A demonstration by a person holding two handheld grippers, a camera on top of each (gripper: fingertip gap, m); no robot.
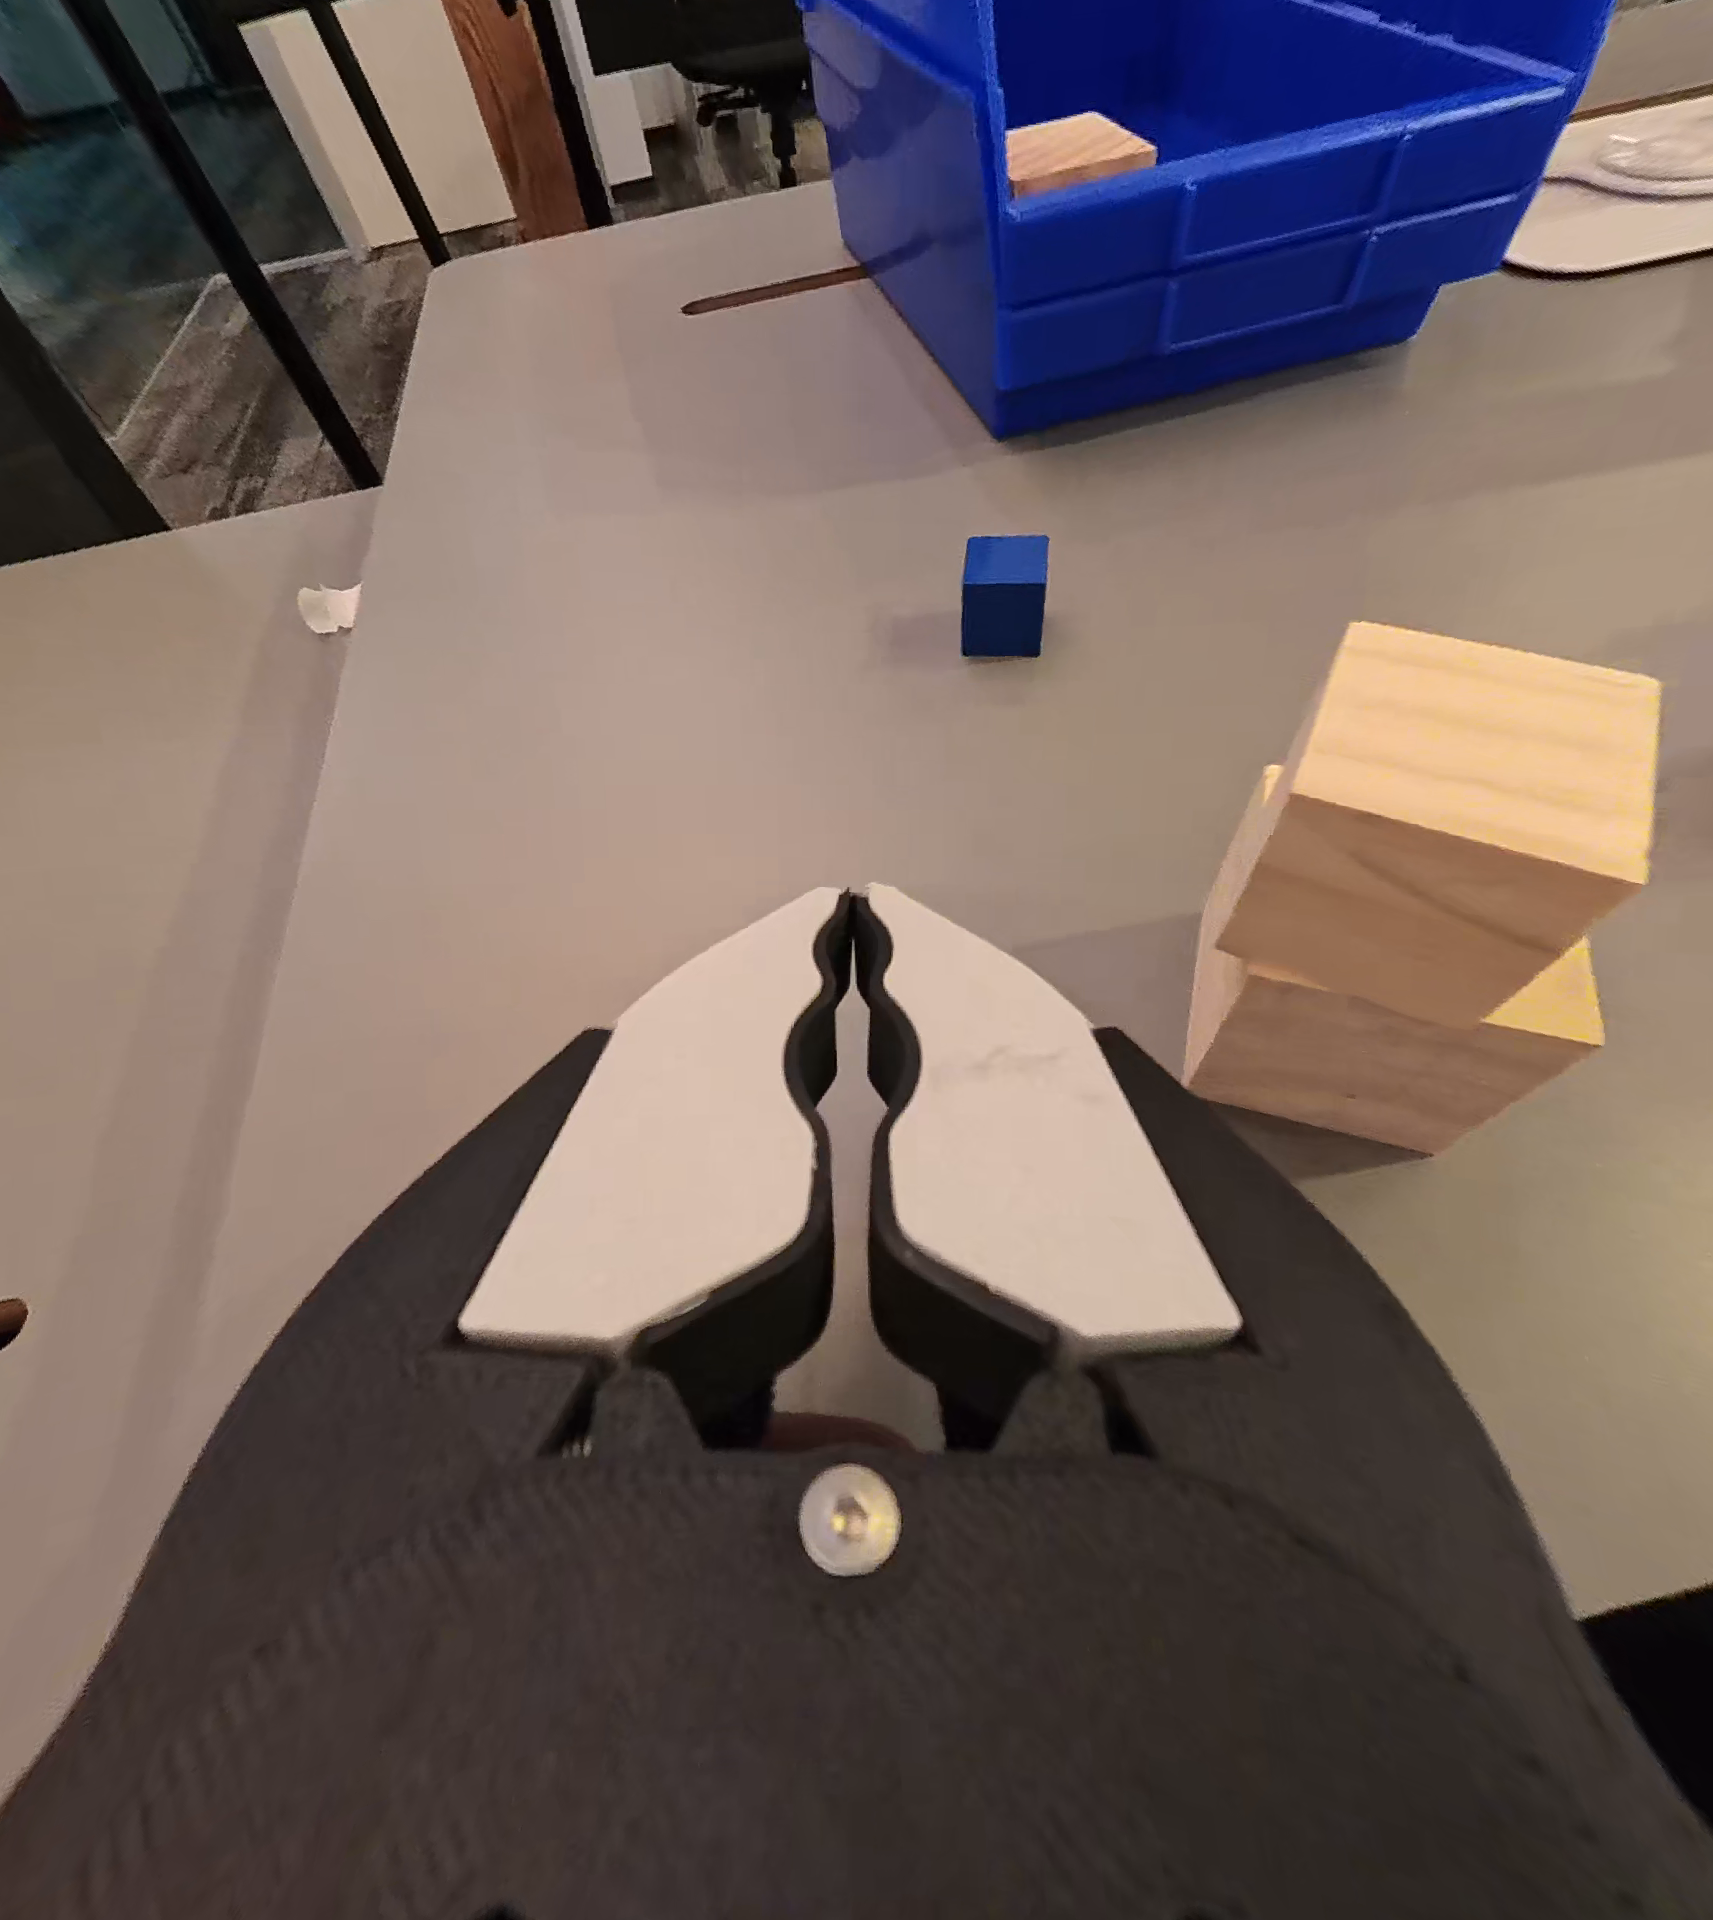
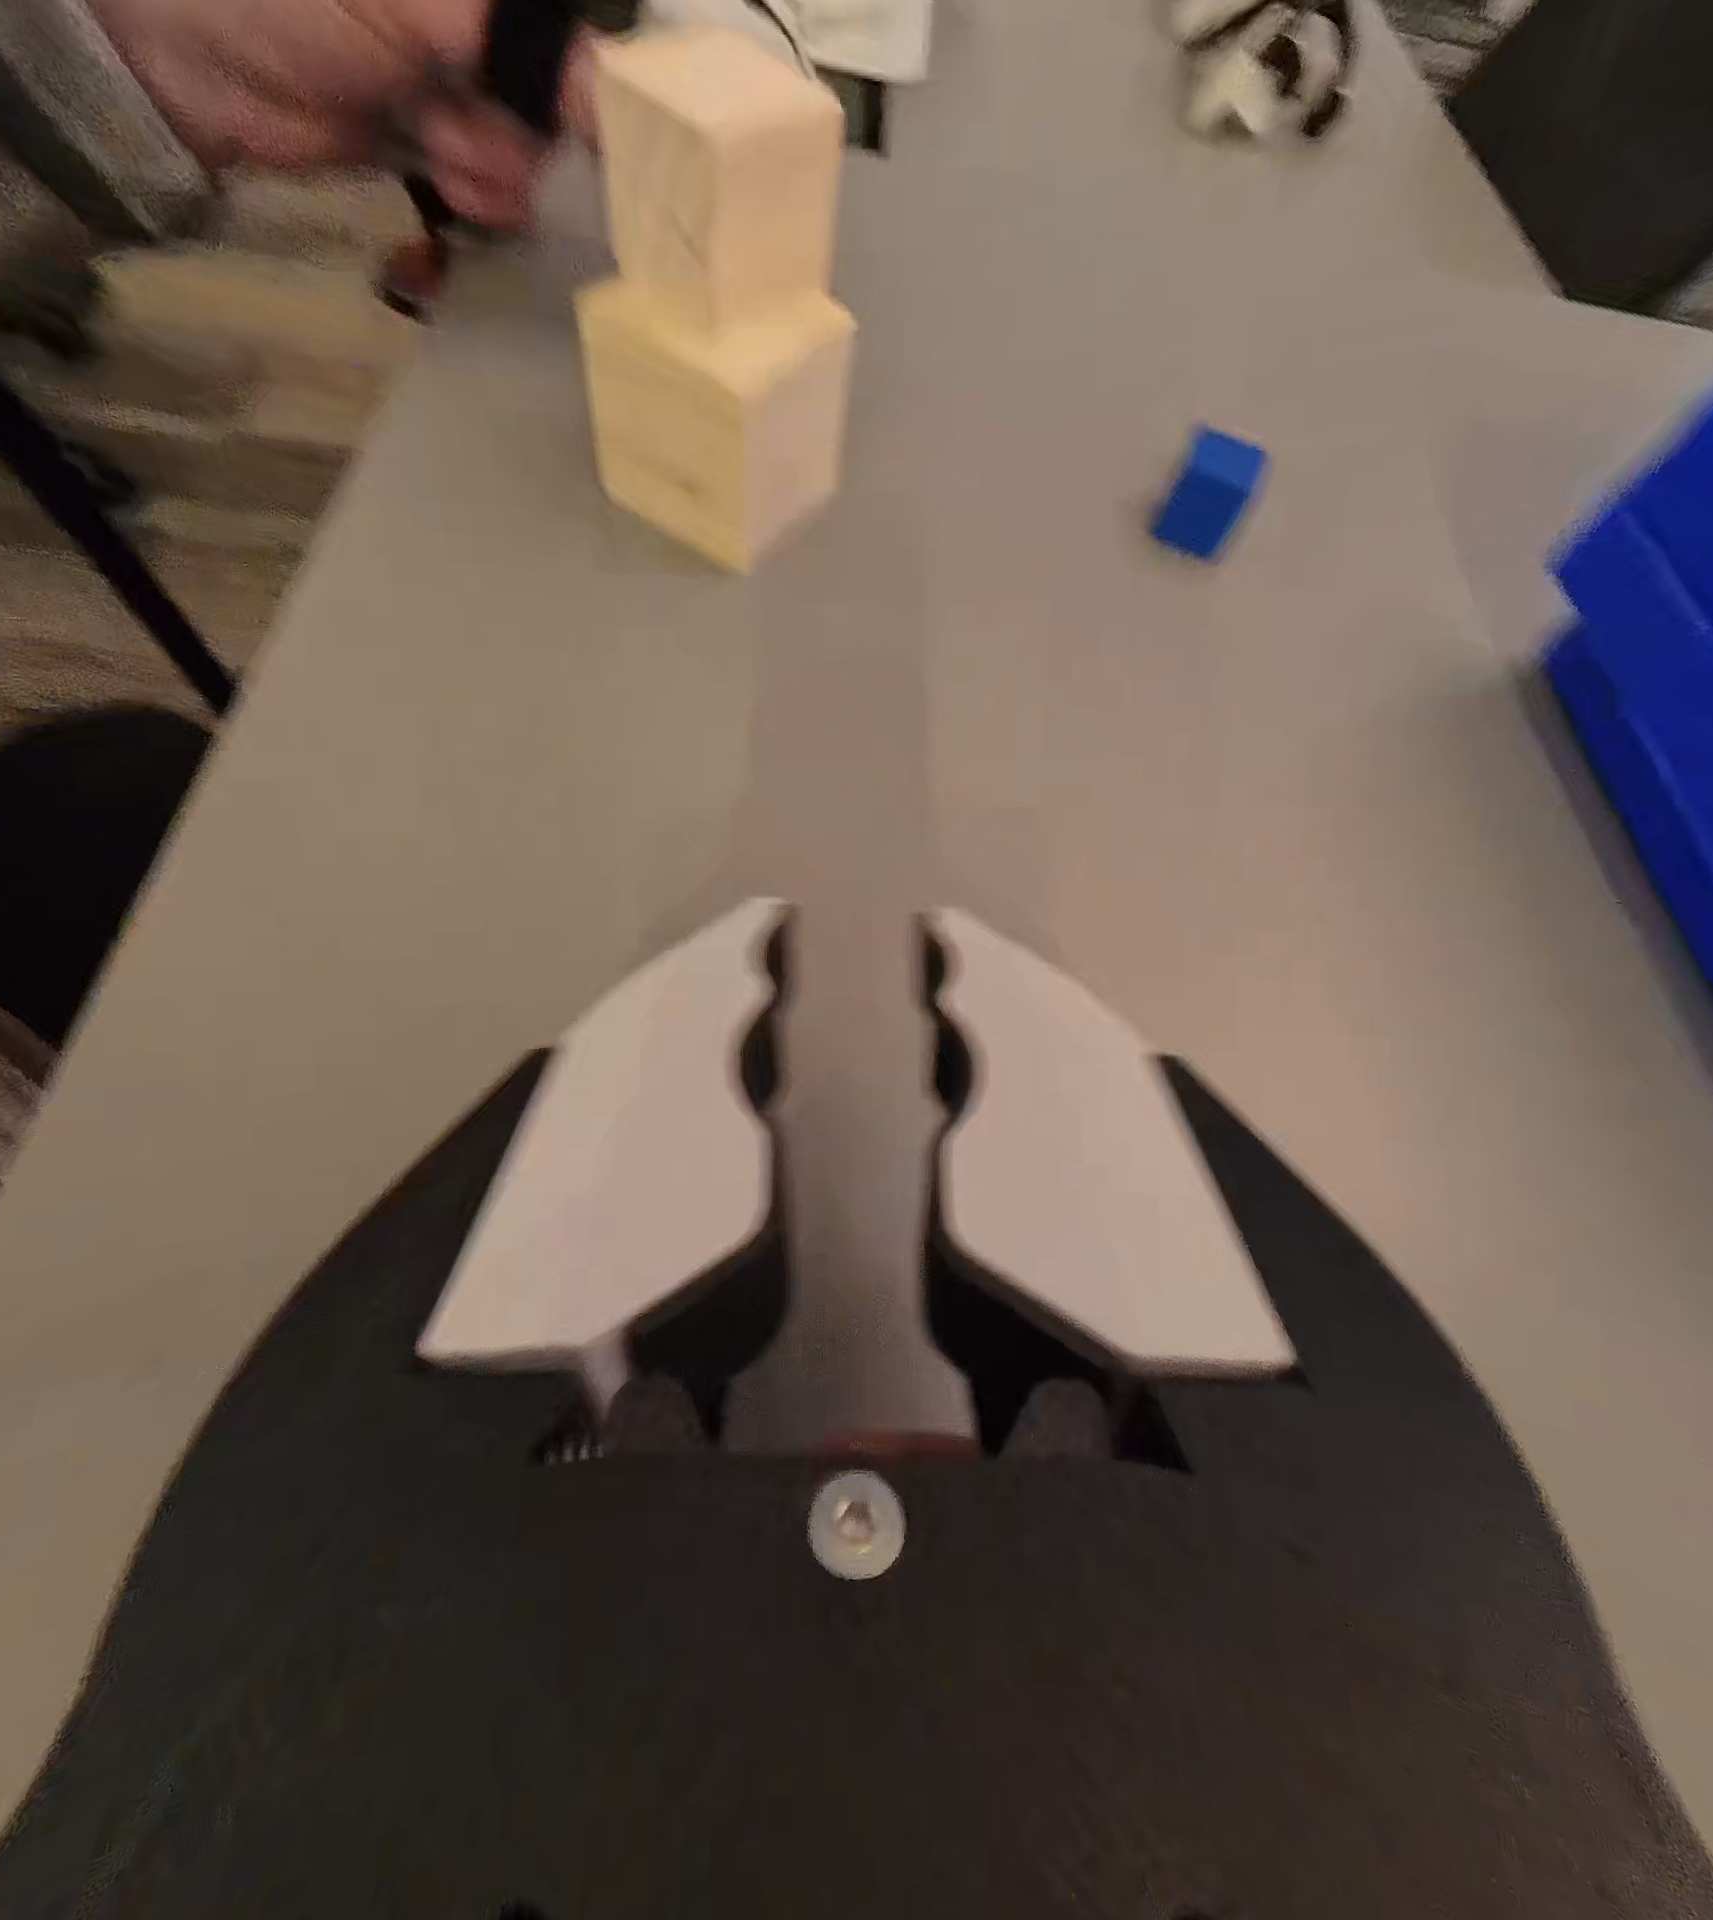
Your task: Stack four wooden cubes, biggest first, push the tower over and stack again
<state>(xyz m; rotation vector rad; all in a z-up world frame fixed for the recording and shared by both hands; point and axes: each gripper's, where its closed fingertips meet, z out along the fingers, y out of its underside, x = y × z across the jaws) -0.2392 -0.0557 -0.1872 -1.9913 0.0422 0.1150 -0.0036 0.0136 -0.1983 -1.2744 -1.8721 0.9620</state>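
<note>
1. Blurred throughout, the right wrist view leaves a person's hand at top left indistinct; the blue bin half hides one wooden cube inside it.
2. Two pale wooden cubes stand stacked on the grey tabletop: upper cube skewed on lower cube. One small blue cube sits apart.
3. Left gripper: jaws closed, tips touching, empty. Right gripper: jaws narrowly parted, empty.
</note>
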